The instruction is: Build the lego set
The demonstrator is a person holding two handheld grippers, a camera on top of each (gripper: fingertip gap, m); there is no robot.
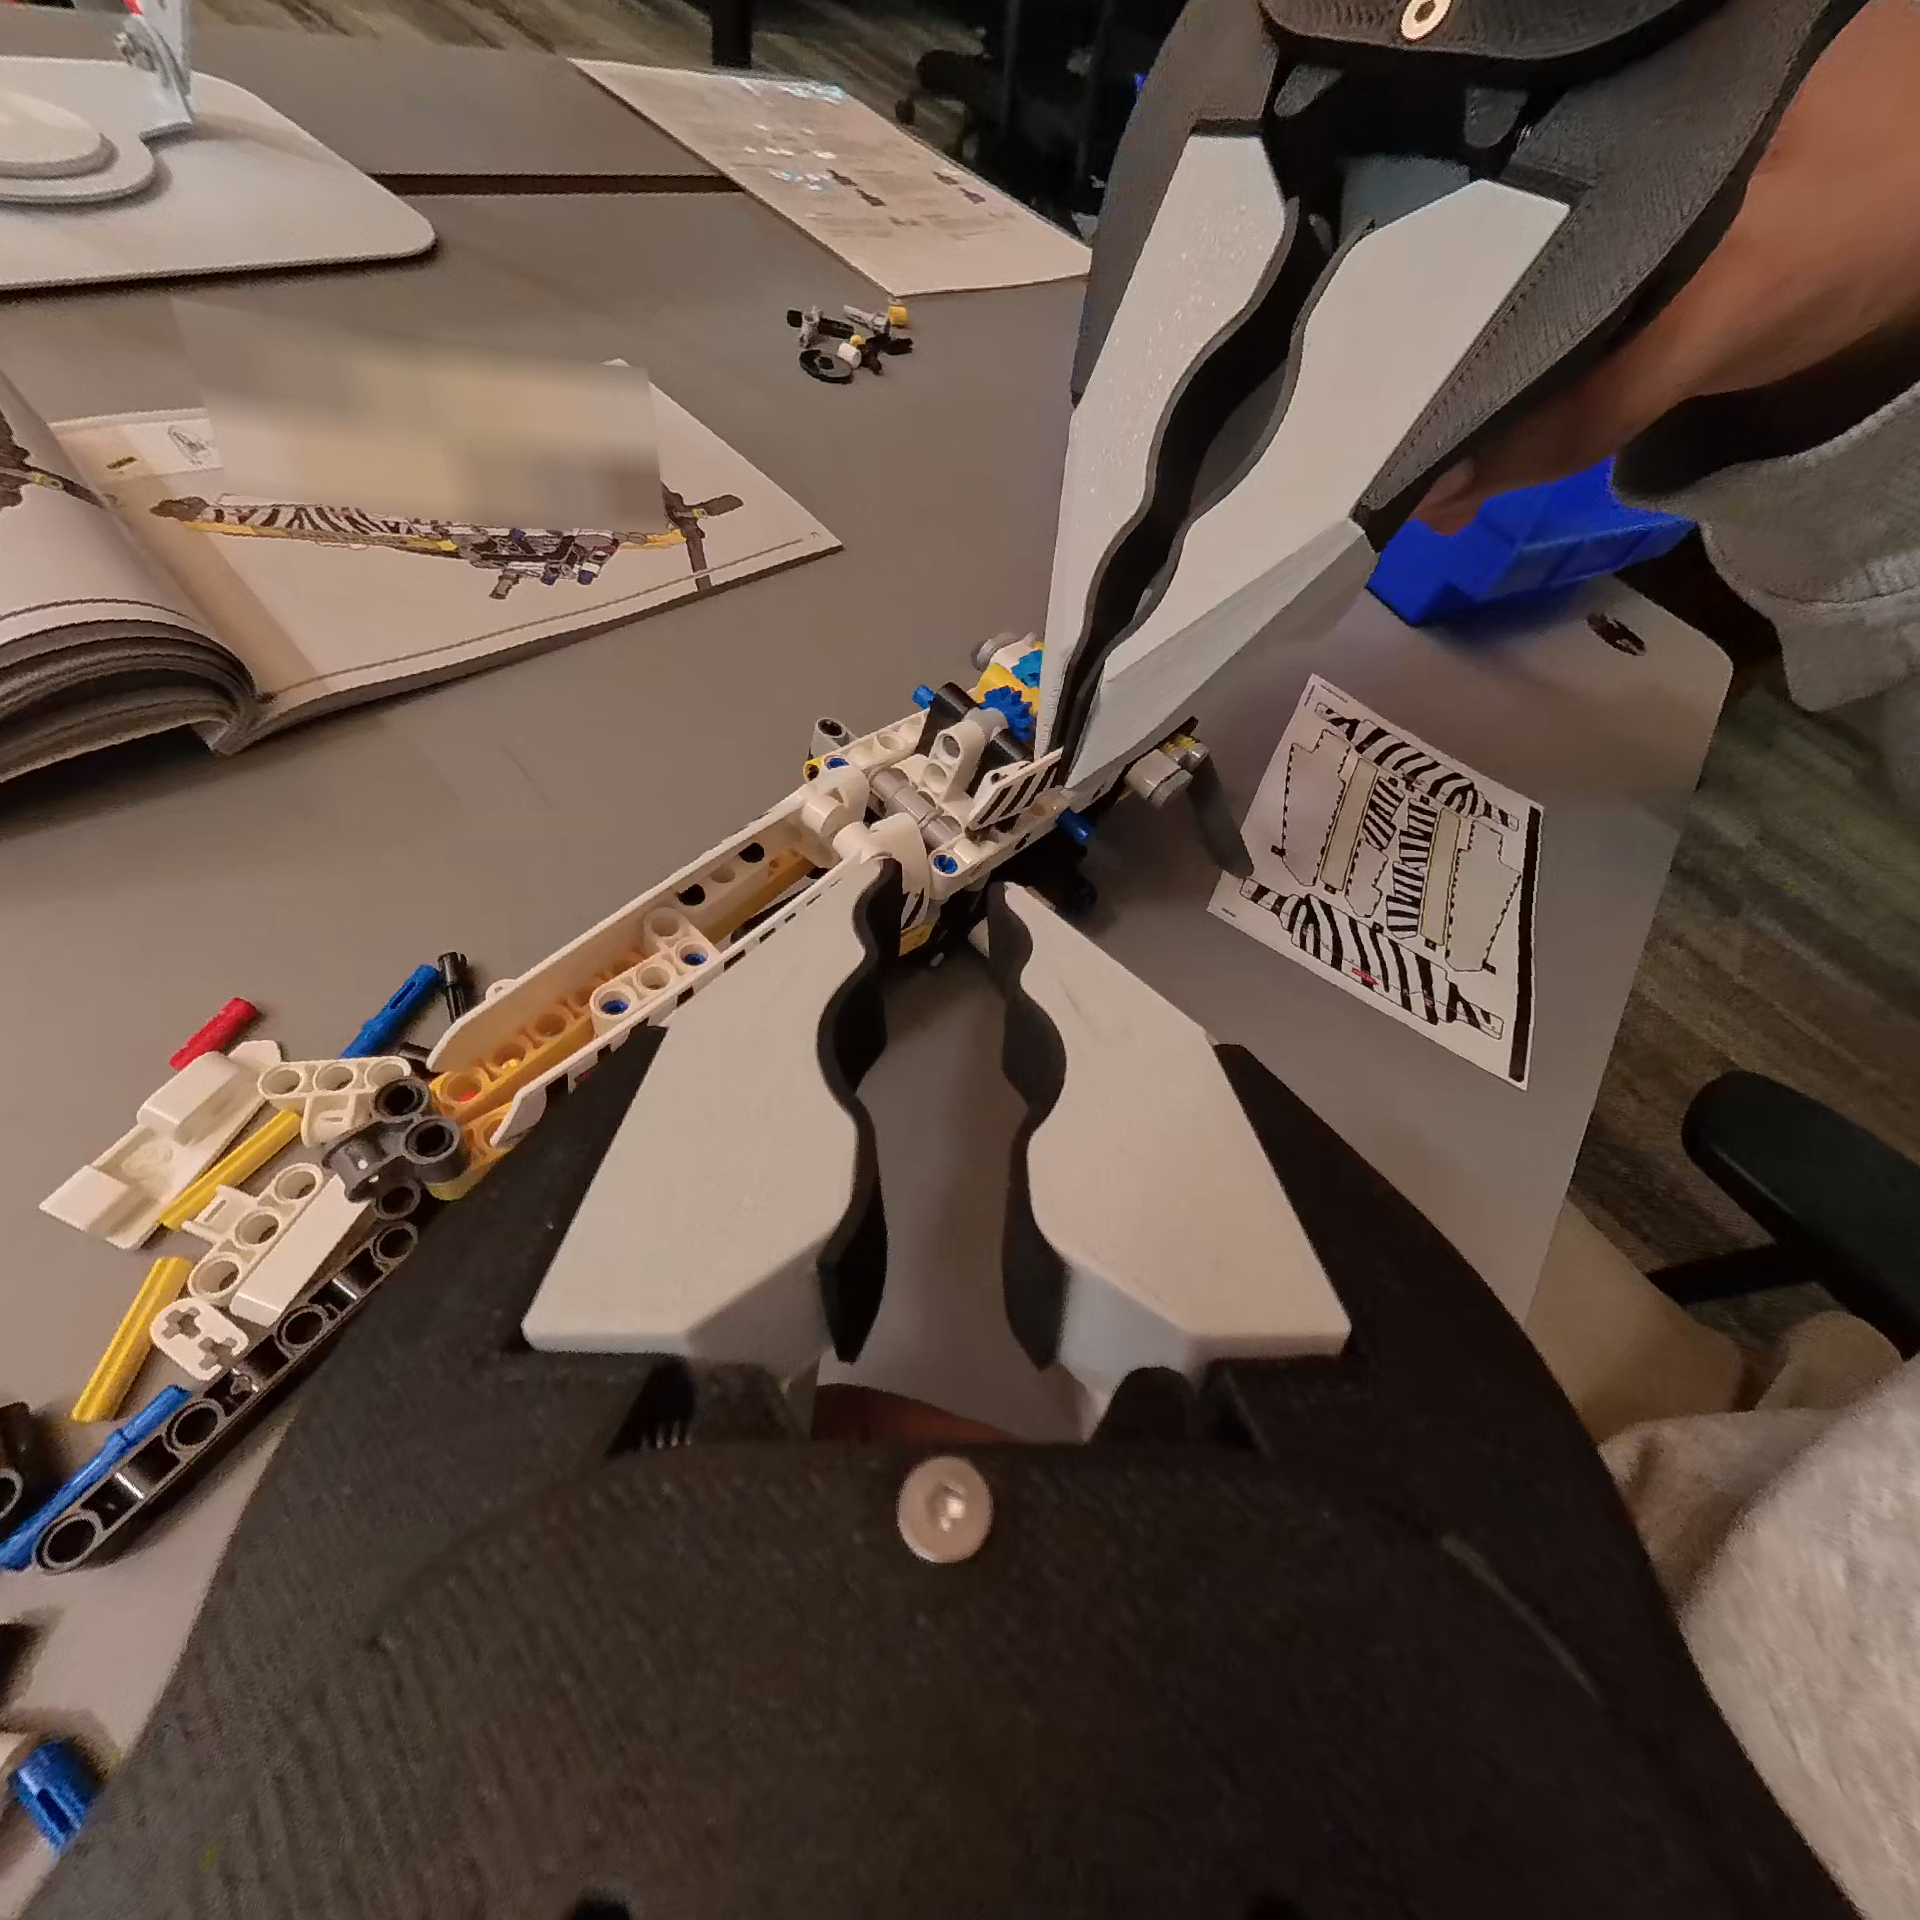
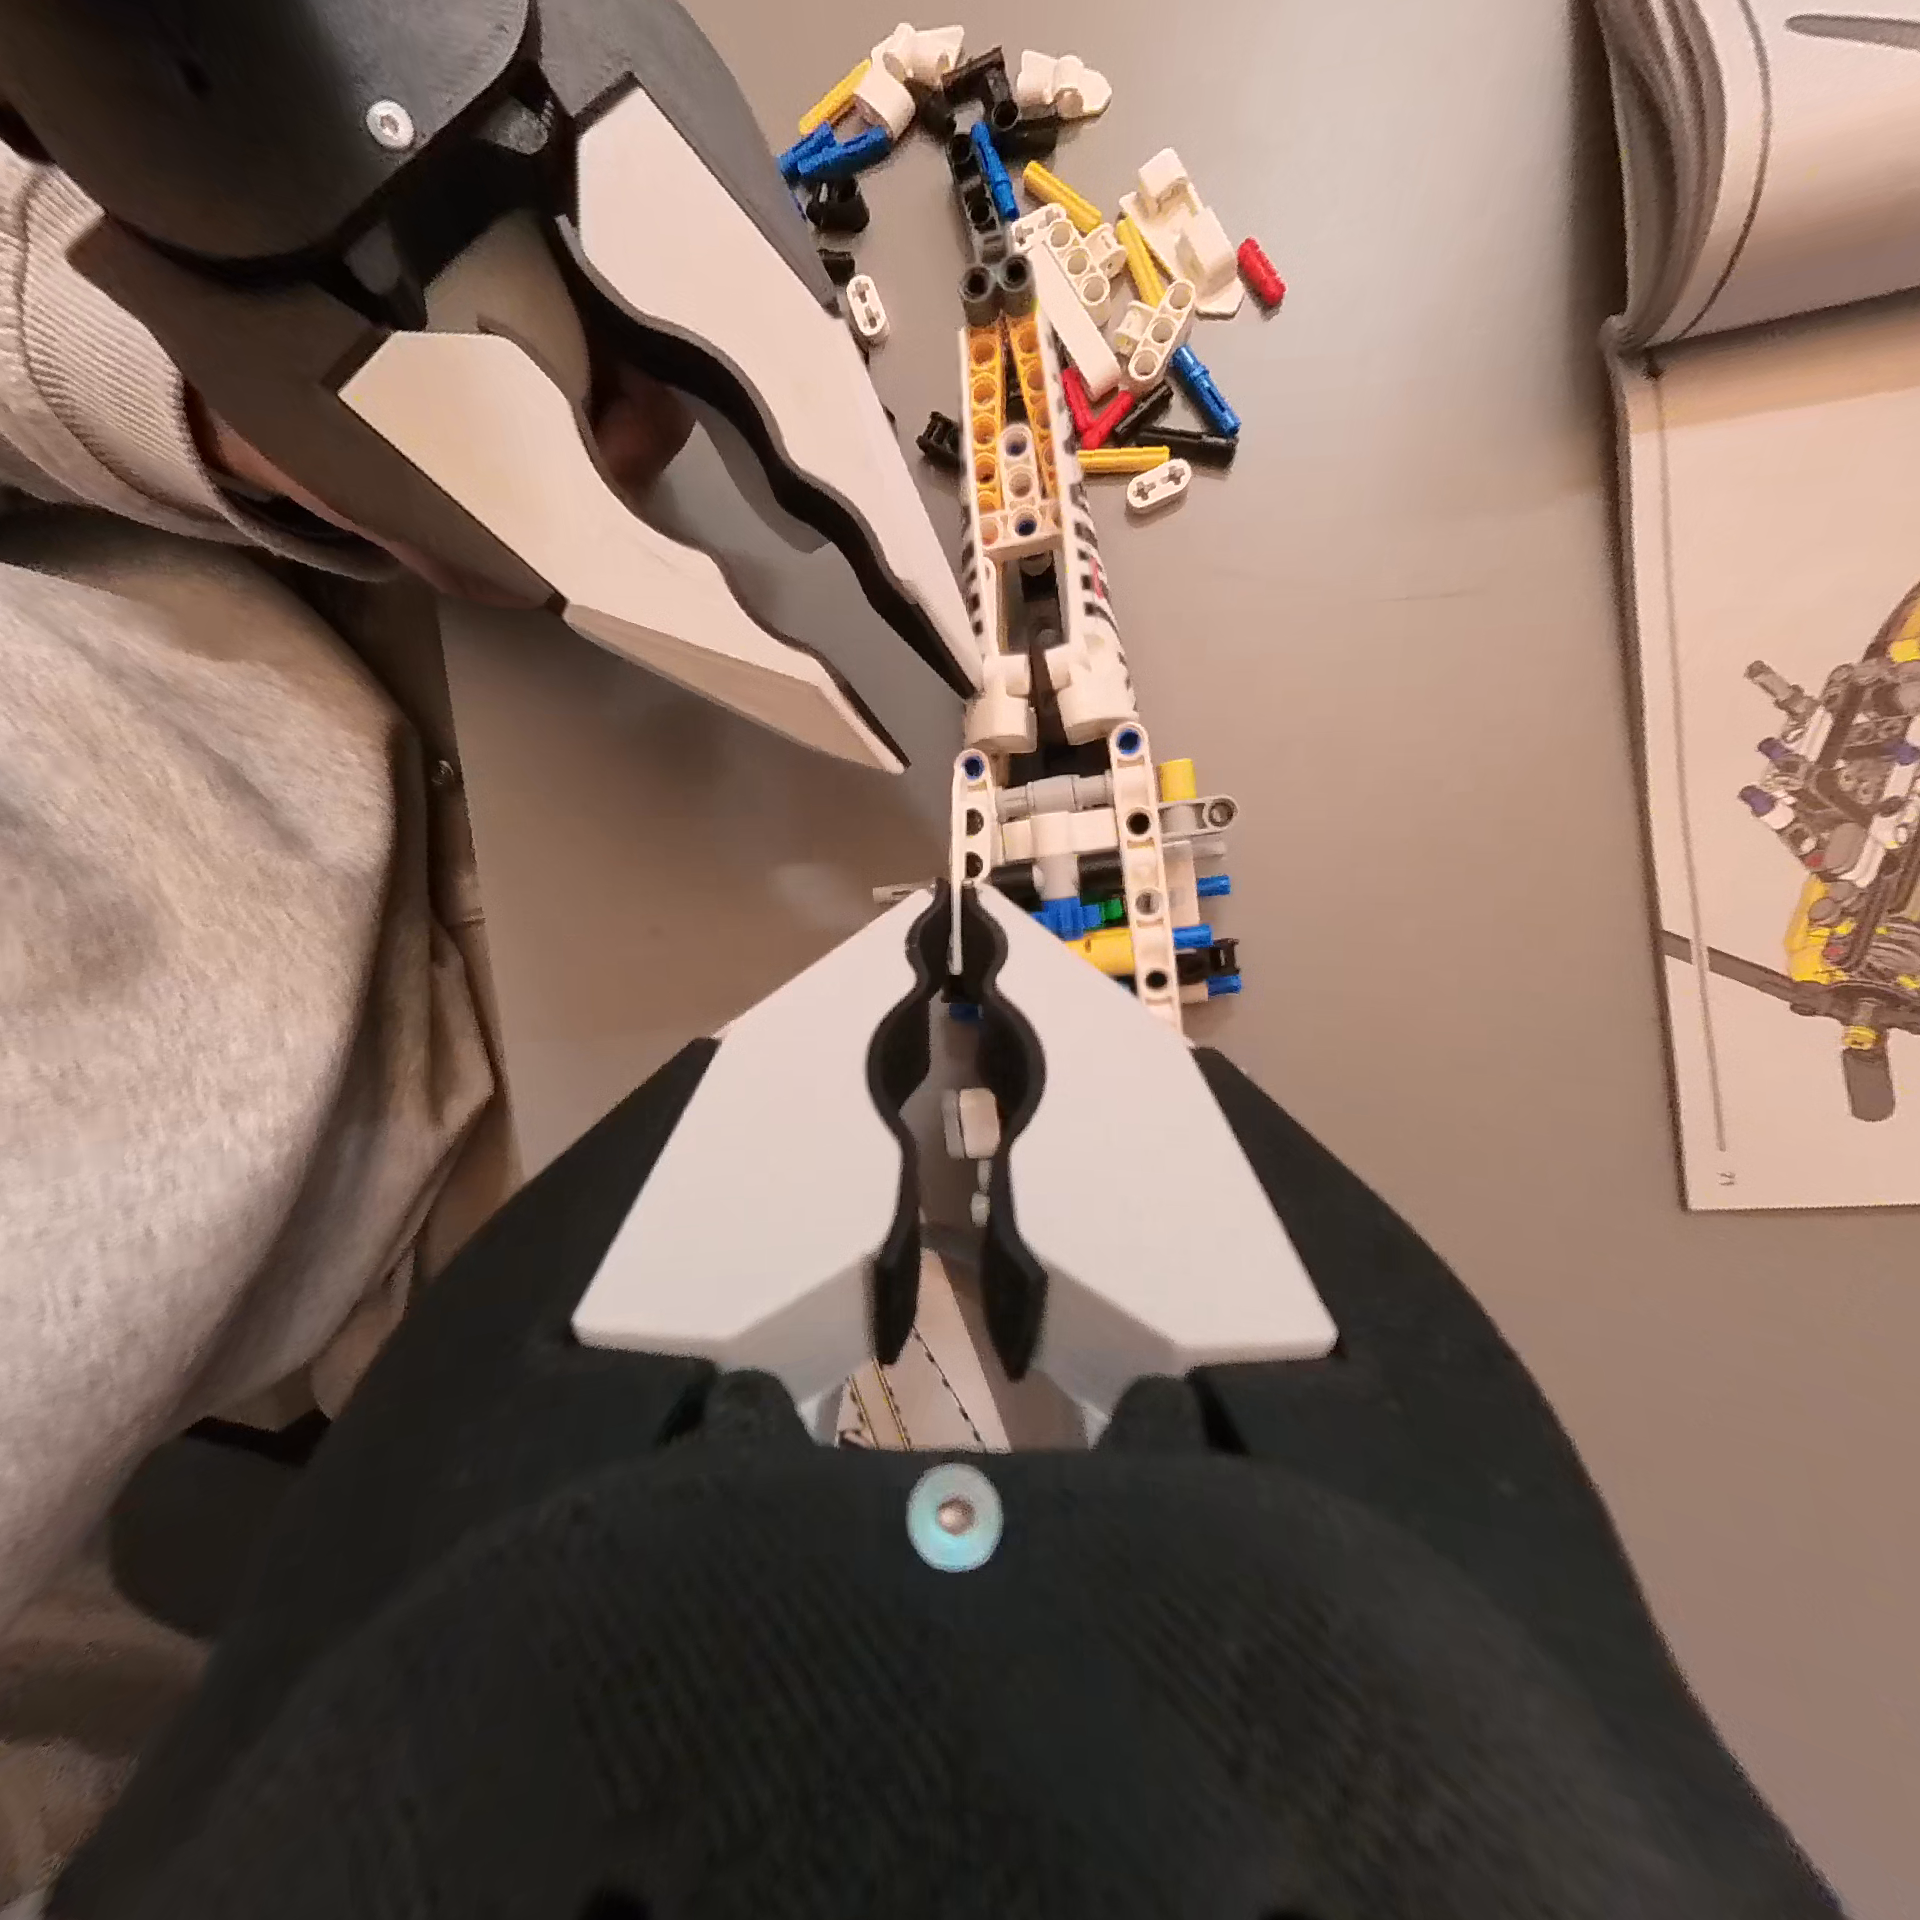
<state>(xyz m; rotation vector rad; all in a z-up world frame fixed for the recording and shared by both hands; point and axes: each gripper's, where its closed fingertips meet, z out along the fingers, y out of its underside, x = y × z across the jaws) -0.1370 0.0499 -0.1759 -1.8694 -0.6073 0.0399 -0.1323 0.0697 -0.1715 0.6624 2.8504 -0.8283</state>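
A long white, yellow and zebra-striped lego model lies on the grey table; it also shows in the right wrist view. My left gripper has its jaws narrowly apart, closed on the model's lower side near its middle joint; it shows from the side in the right wrist view. My right gripper is shut on a small flat zebra-striped piece, held edge-on against the model's geared end. It comes down from above in the left wrist view.
Several loose lego parts lie by the model's tail, also in the right wrist view. There is an open instruction book, a sticker sheet near the table edge, a blue bin, and a small parts cluster. Only a small space, under 4 cm, lies between the two pairs of fingers.
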